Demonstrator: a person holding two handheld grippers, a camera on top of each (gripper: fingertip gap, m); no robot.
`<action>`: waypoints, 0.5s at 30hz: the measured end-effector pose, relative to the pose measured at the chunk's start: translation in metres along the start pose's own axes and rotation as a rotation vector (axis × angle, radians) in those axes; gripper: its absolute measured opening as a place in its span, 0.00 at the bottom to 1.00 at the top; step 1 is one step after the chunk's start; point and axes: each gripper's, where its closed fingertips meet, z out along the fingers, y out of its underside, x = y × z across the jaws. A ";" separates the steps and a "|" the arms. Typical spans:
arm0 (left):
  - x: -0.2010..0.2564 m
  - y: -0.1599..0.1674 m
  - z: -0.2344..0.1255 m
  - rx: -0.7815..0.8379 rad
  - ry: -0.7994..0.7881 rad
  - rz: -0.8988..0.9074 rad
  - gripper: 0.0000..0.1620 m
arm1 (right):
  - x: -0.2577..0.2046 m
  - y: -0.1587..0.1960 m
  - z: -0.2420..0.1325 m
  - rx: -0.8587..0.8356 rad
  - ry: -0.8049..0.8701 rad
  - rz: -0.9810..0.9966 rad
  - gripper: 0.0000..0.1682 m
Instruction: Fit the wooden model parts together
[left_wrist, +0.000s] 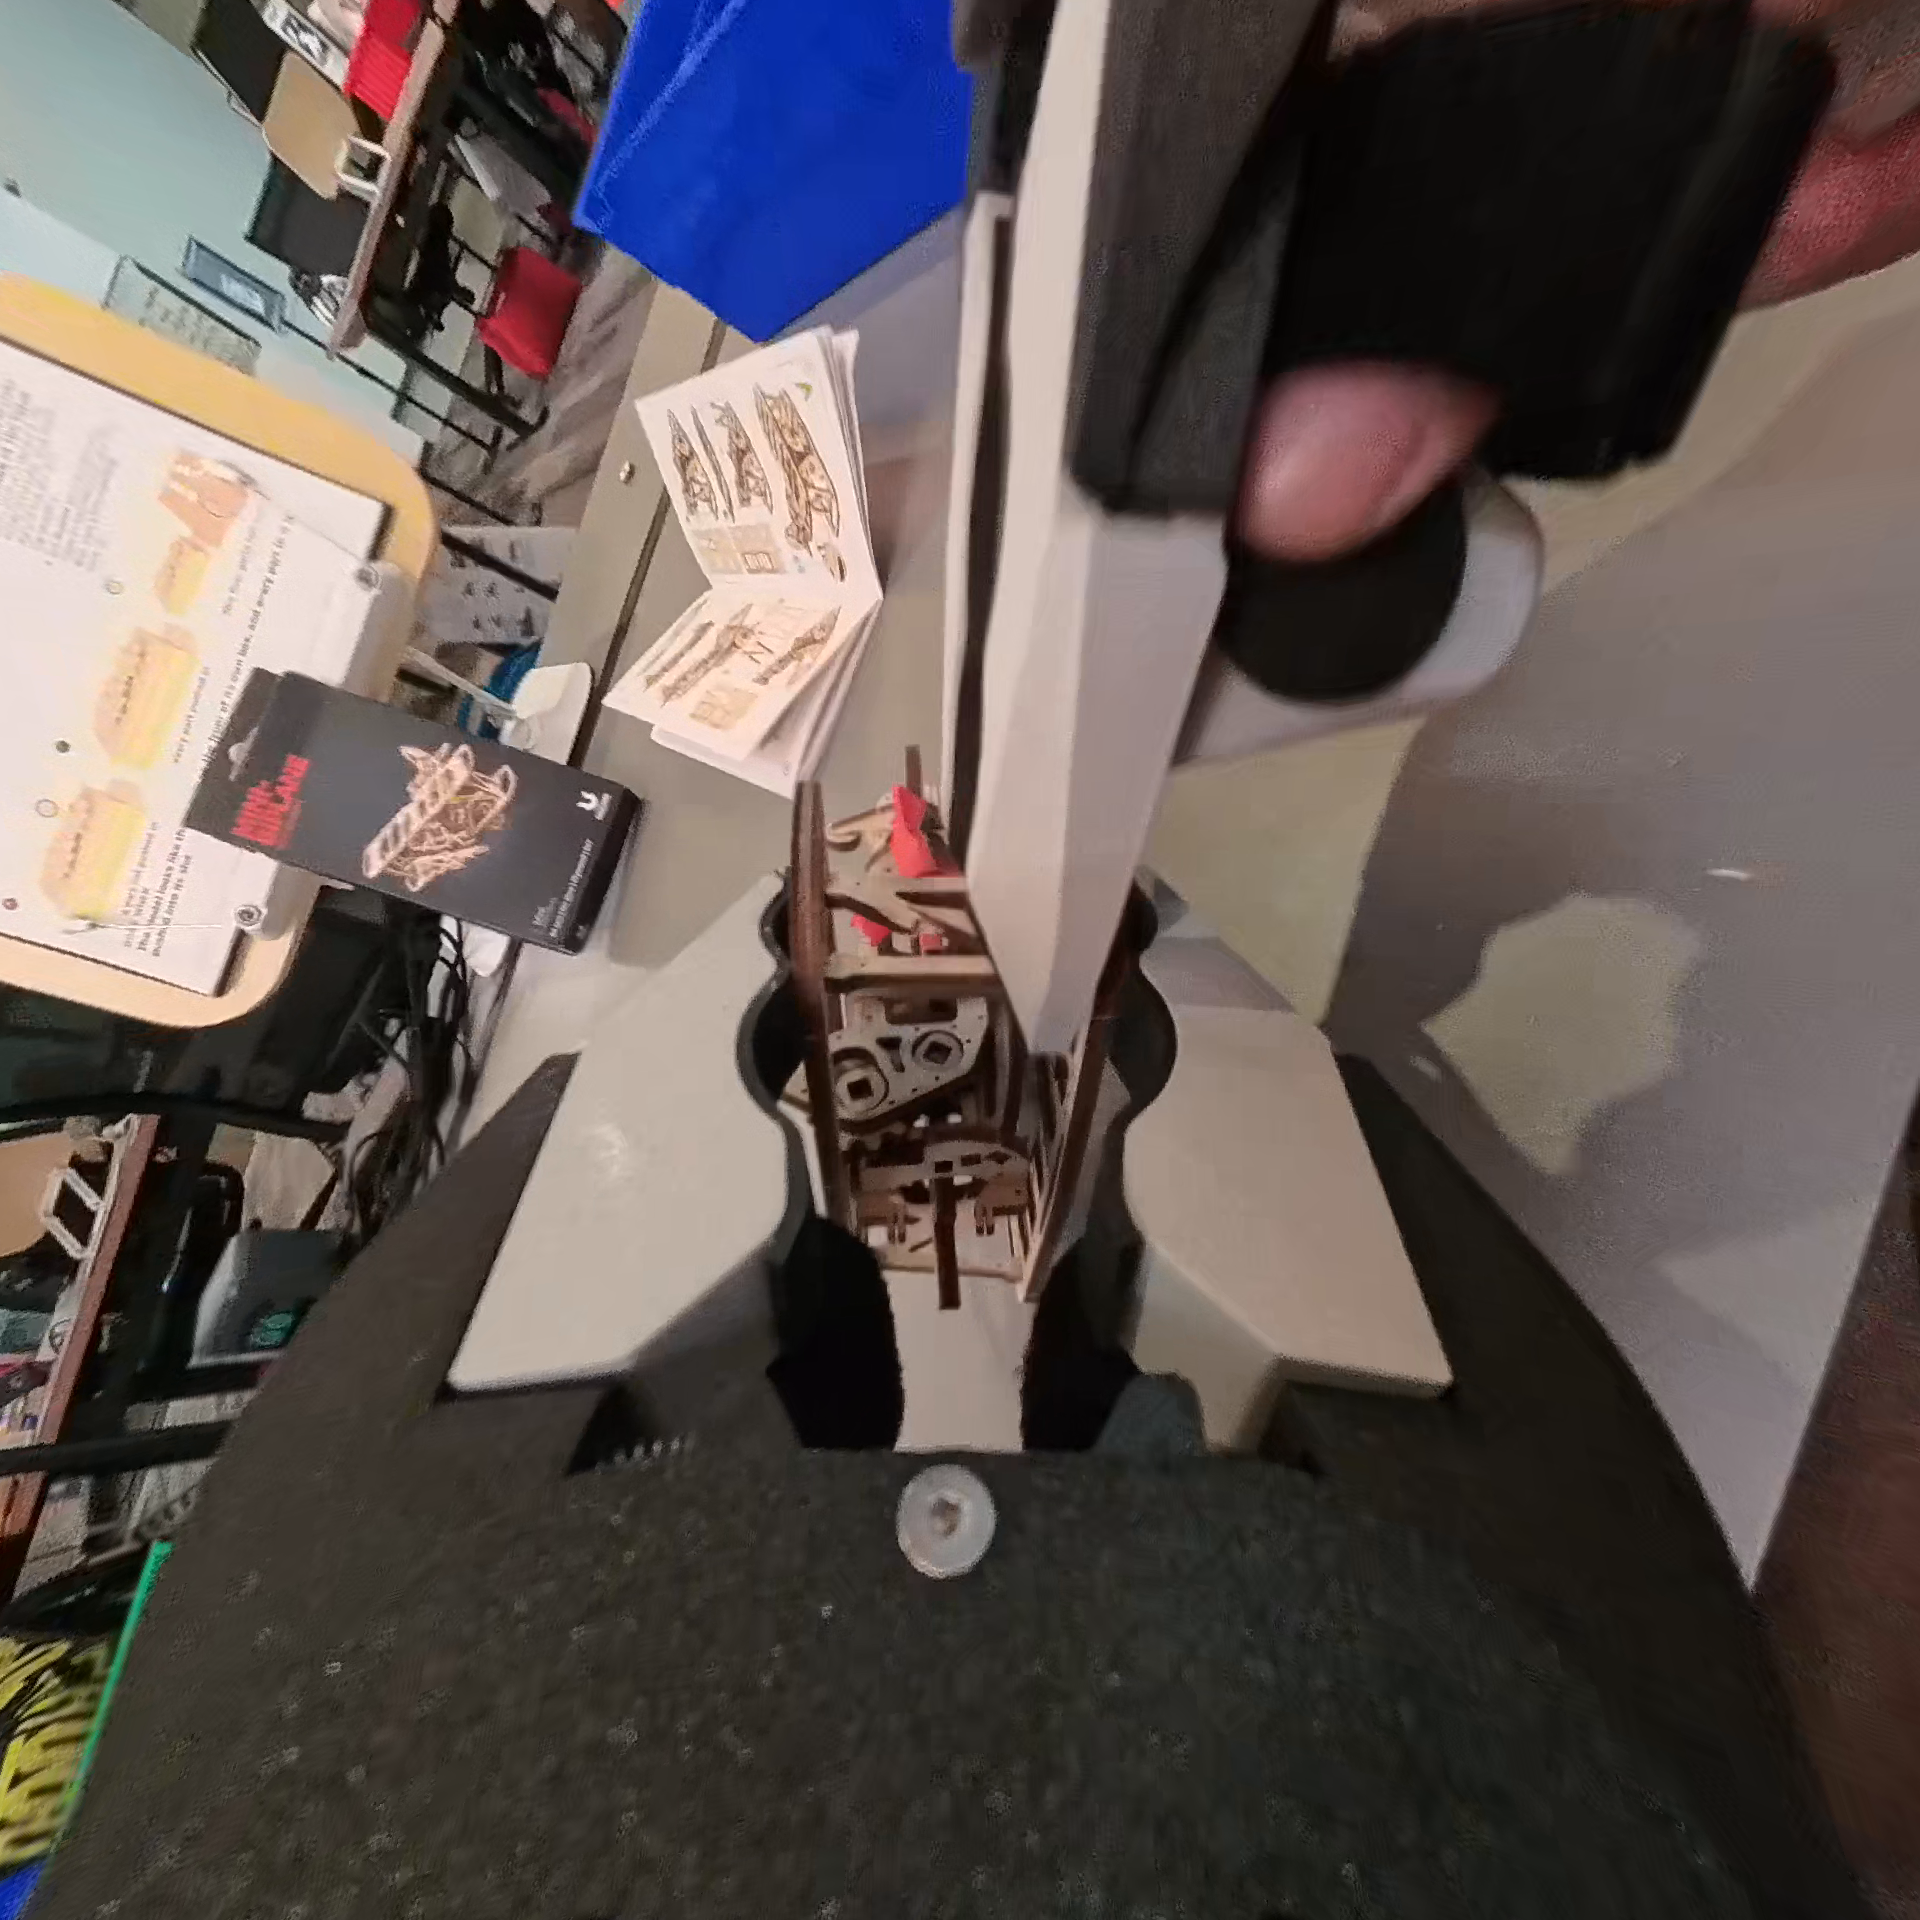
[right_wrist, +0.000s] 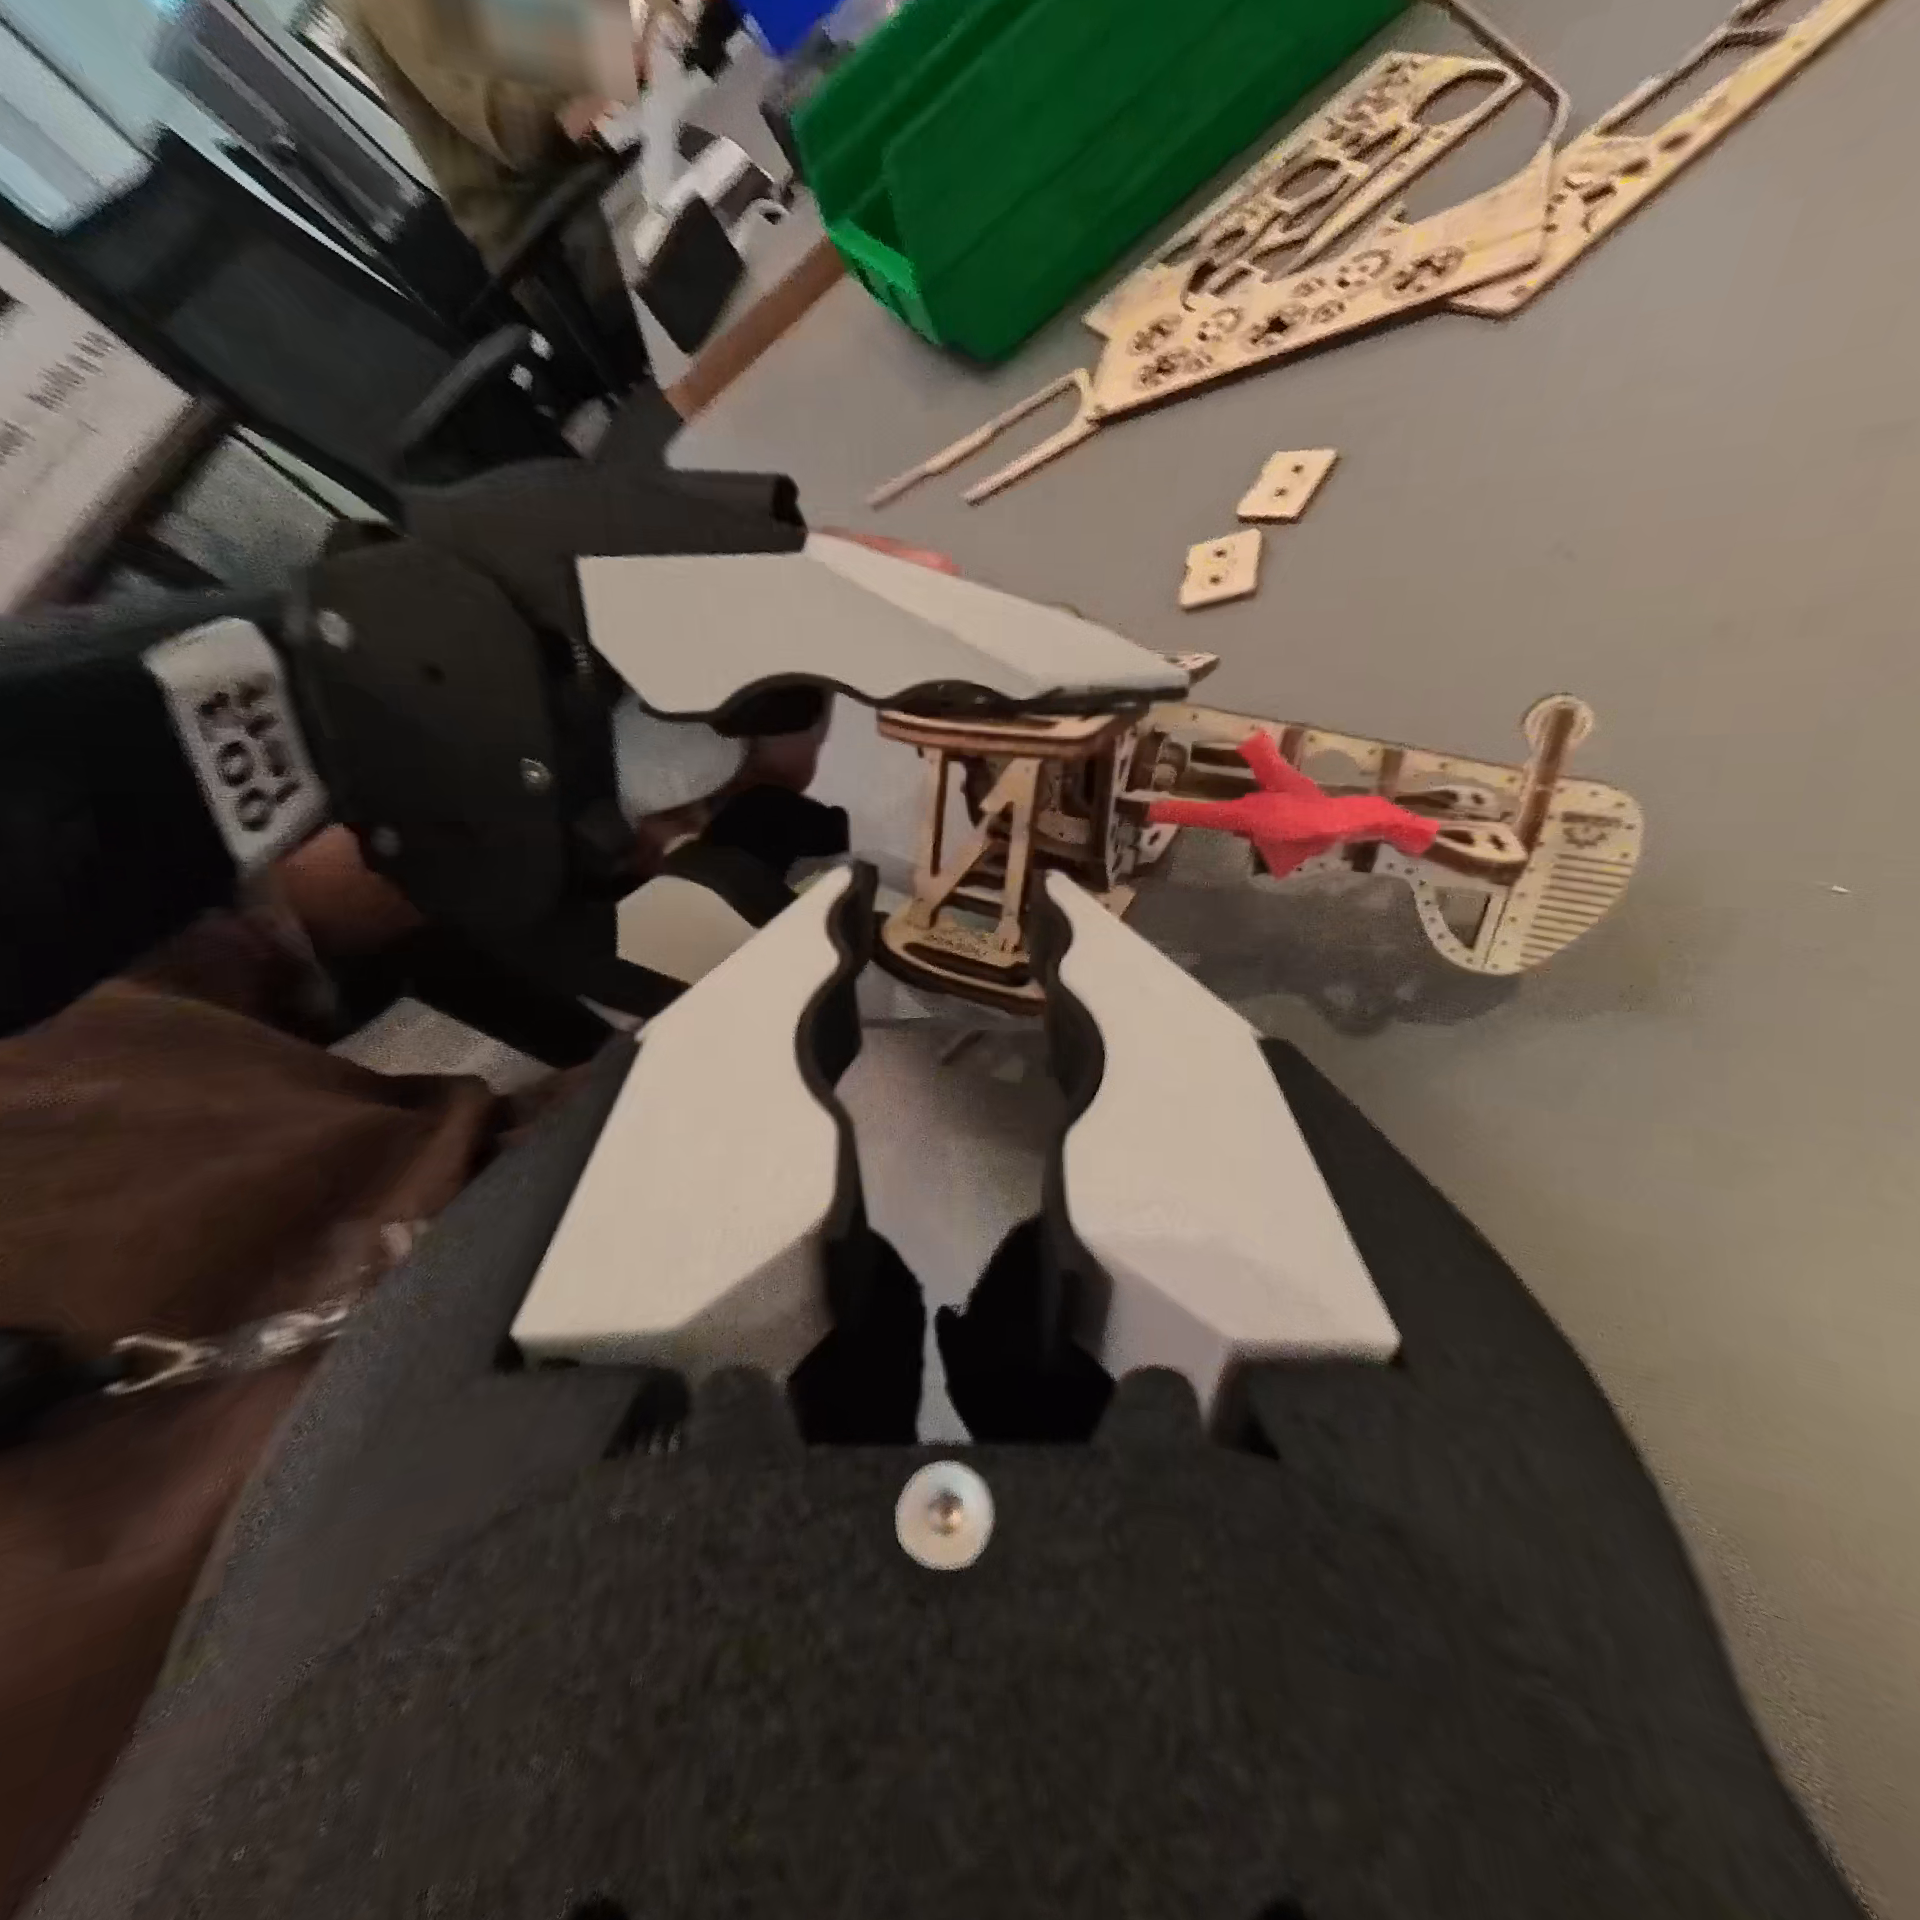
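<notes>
A half-built wooden model plane (right_wrist: 1548, 862) with a red piece (right_wrist: 1288, 816) in its body hangs above the grey table (right_wrist: 1610, 1299). My left gripper (left_wrist: 951, 935) is shut on the model's front section (left_wrist: 914, 1049). In the right wrist view it comes in from the left, one finger (right_wrist: 883, 644) lying on top of the model. My right gripper (right_wrist: 951, 904) has its jaws closed around the model's strut frame (right_wrist: 966, 831). In the left wrist view its finger (left_wrist: 1049, 727) reaches down into the model from above, held by a gloved hand (left_wrist: 1507, 260).
Wooden part sheets (right_wrist: 1351, 260), two small wooden plates (right_wrist: 1283, 483) and a green bin (right_wrist: 1039, 156) lie at the back of the table. A blue bin (left_wrist: 779, 156), an open booklet (left_wrist: 758, 582), a black box (left_wrist: 416, 810) and an instruction sheet (left_wrist: 156, 644) are also there. The grippers are tip to tip, or close to it.
</notes>
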 end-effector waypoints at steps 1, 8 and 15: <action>-0.001 -0.005 -0.005 0.031 -0.001 0.010 0.34 | -0.008 -0.006 -0.007 0.044 -0.082 0.037 0.17; 0.017 -0.069 -0.089 0.343 0.112 -0.109 0.34 | -0.090 -0.017 -0.059 0.113 -0.453 0.292 0.13; 0.064 -0.105 -0.186 0.492 0.125 -0.137 0.34 | -0.201 0.027 -0.050 0.061 -0.533 0.315 0.10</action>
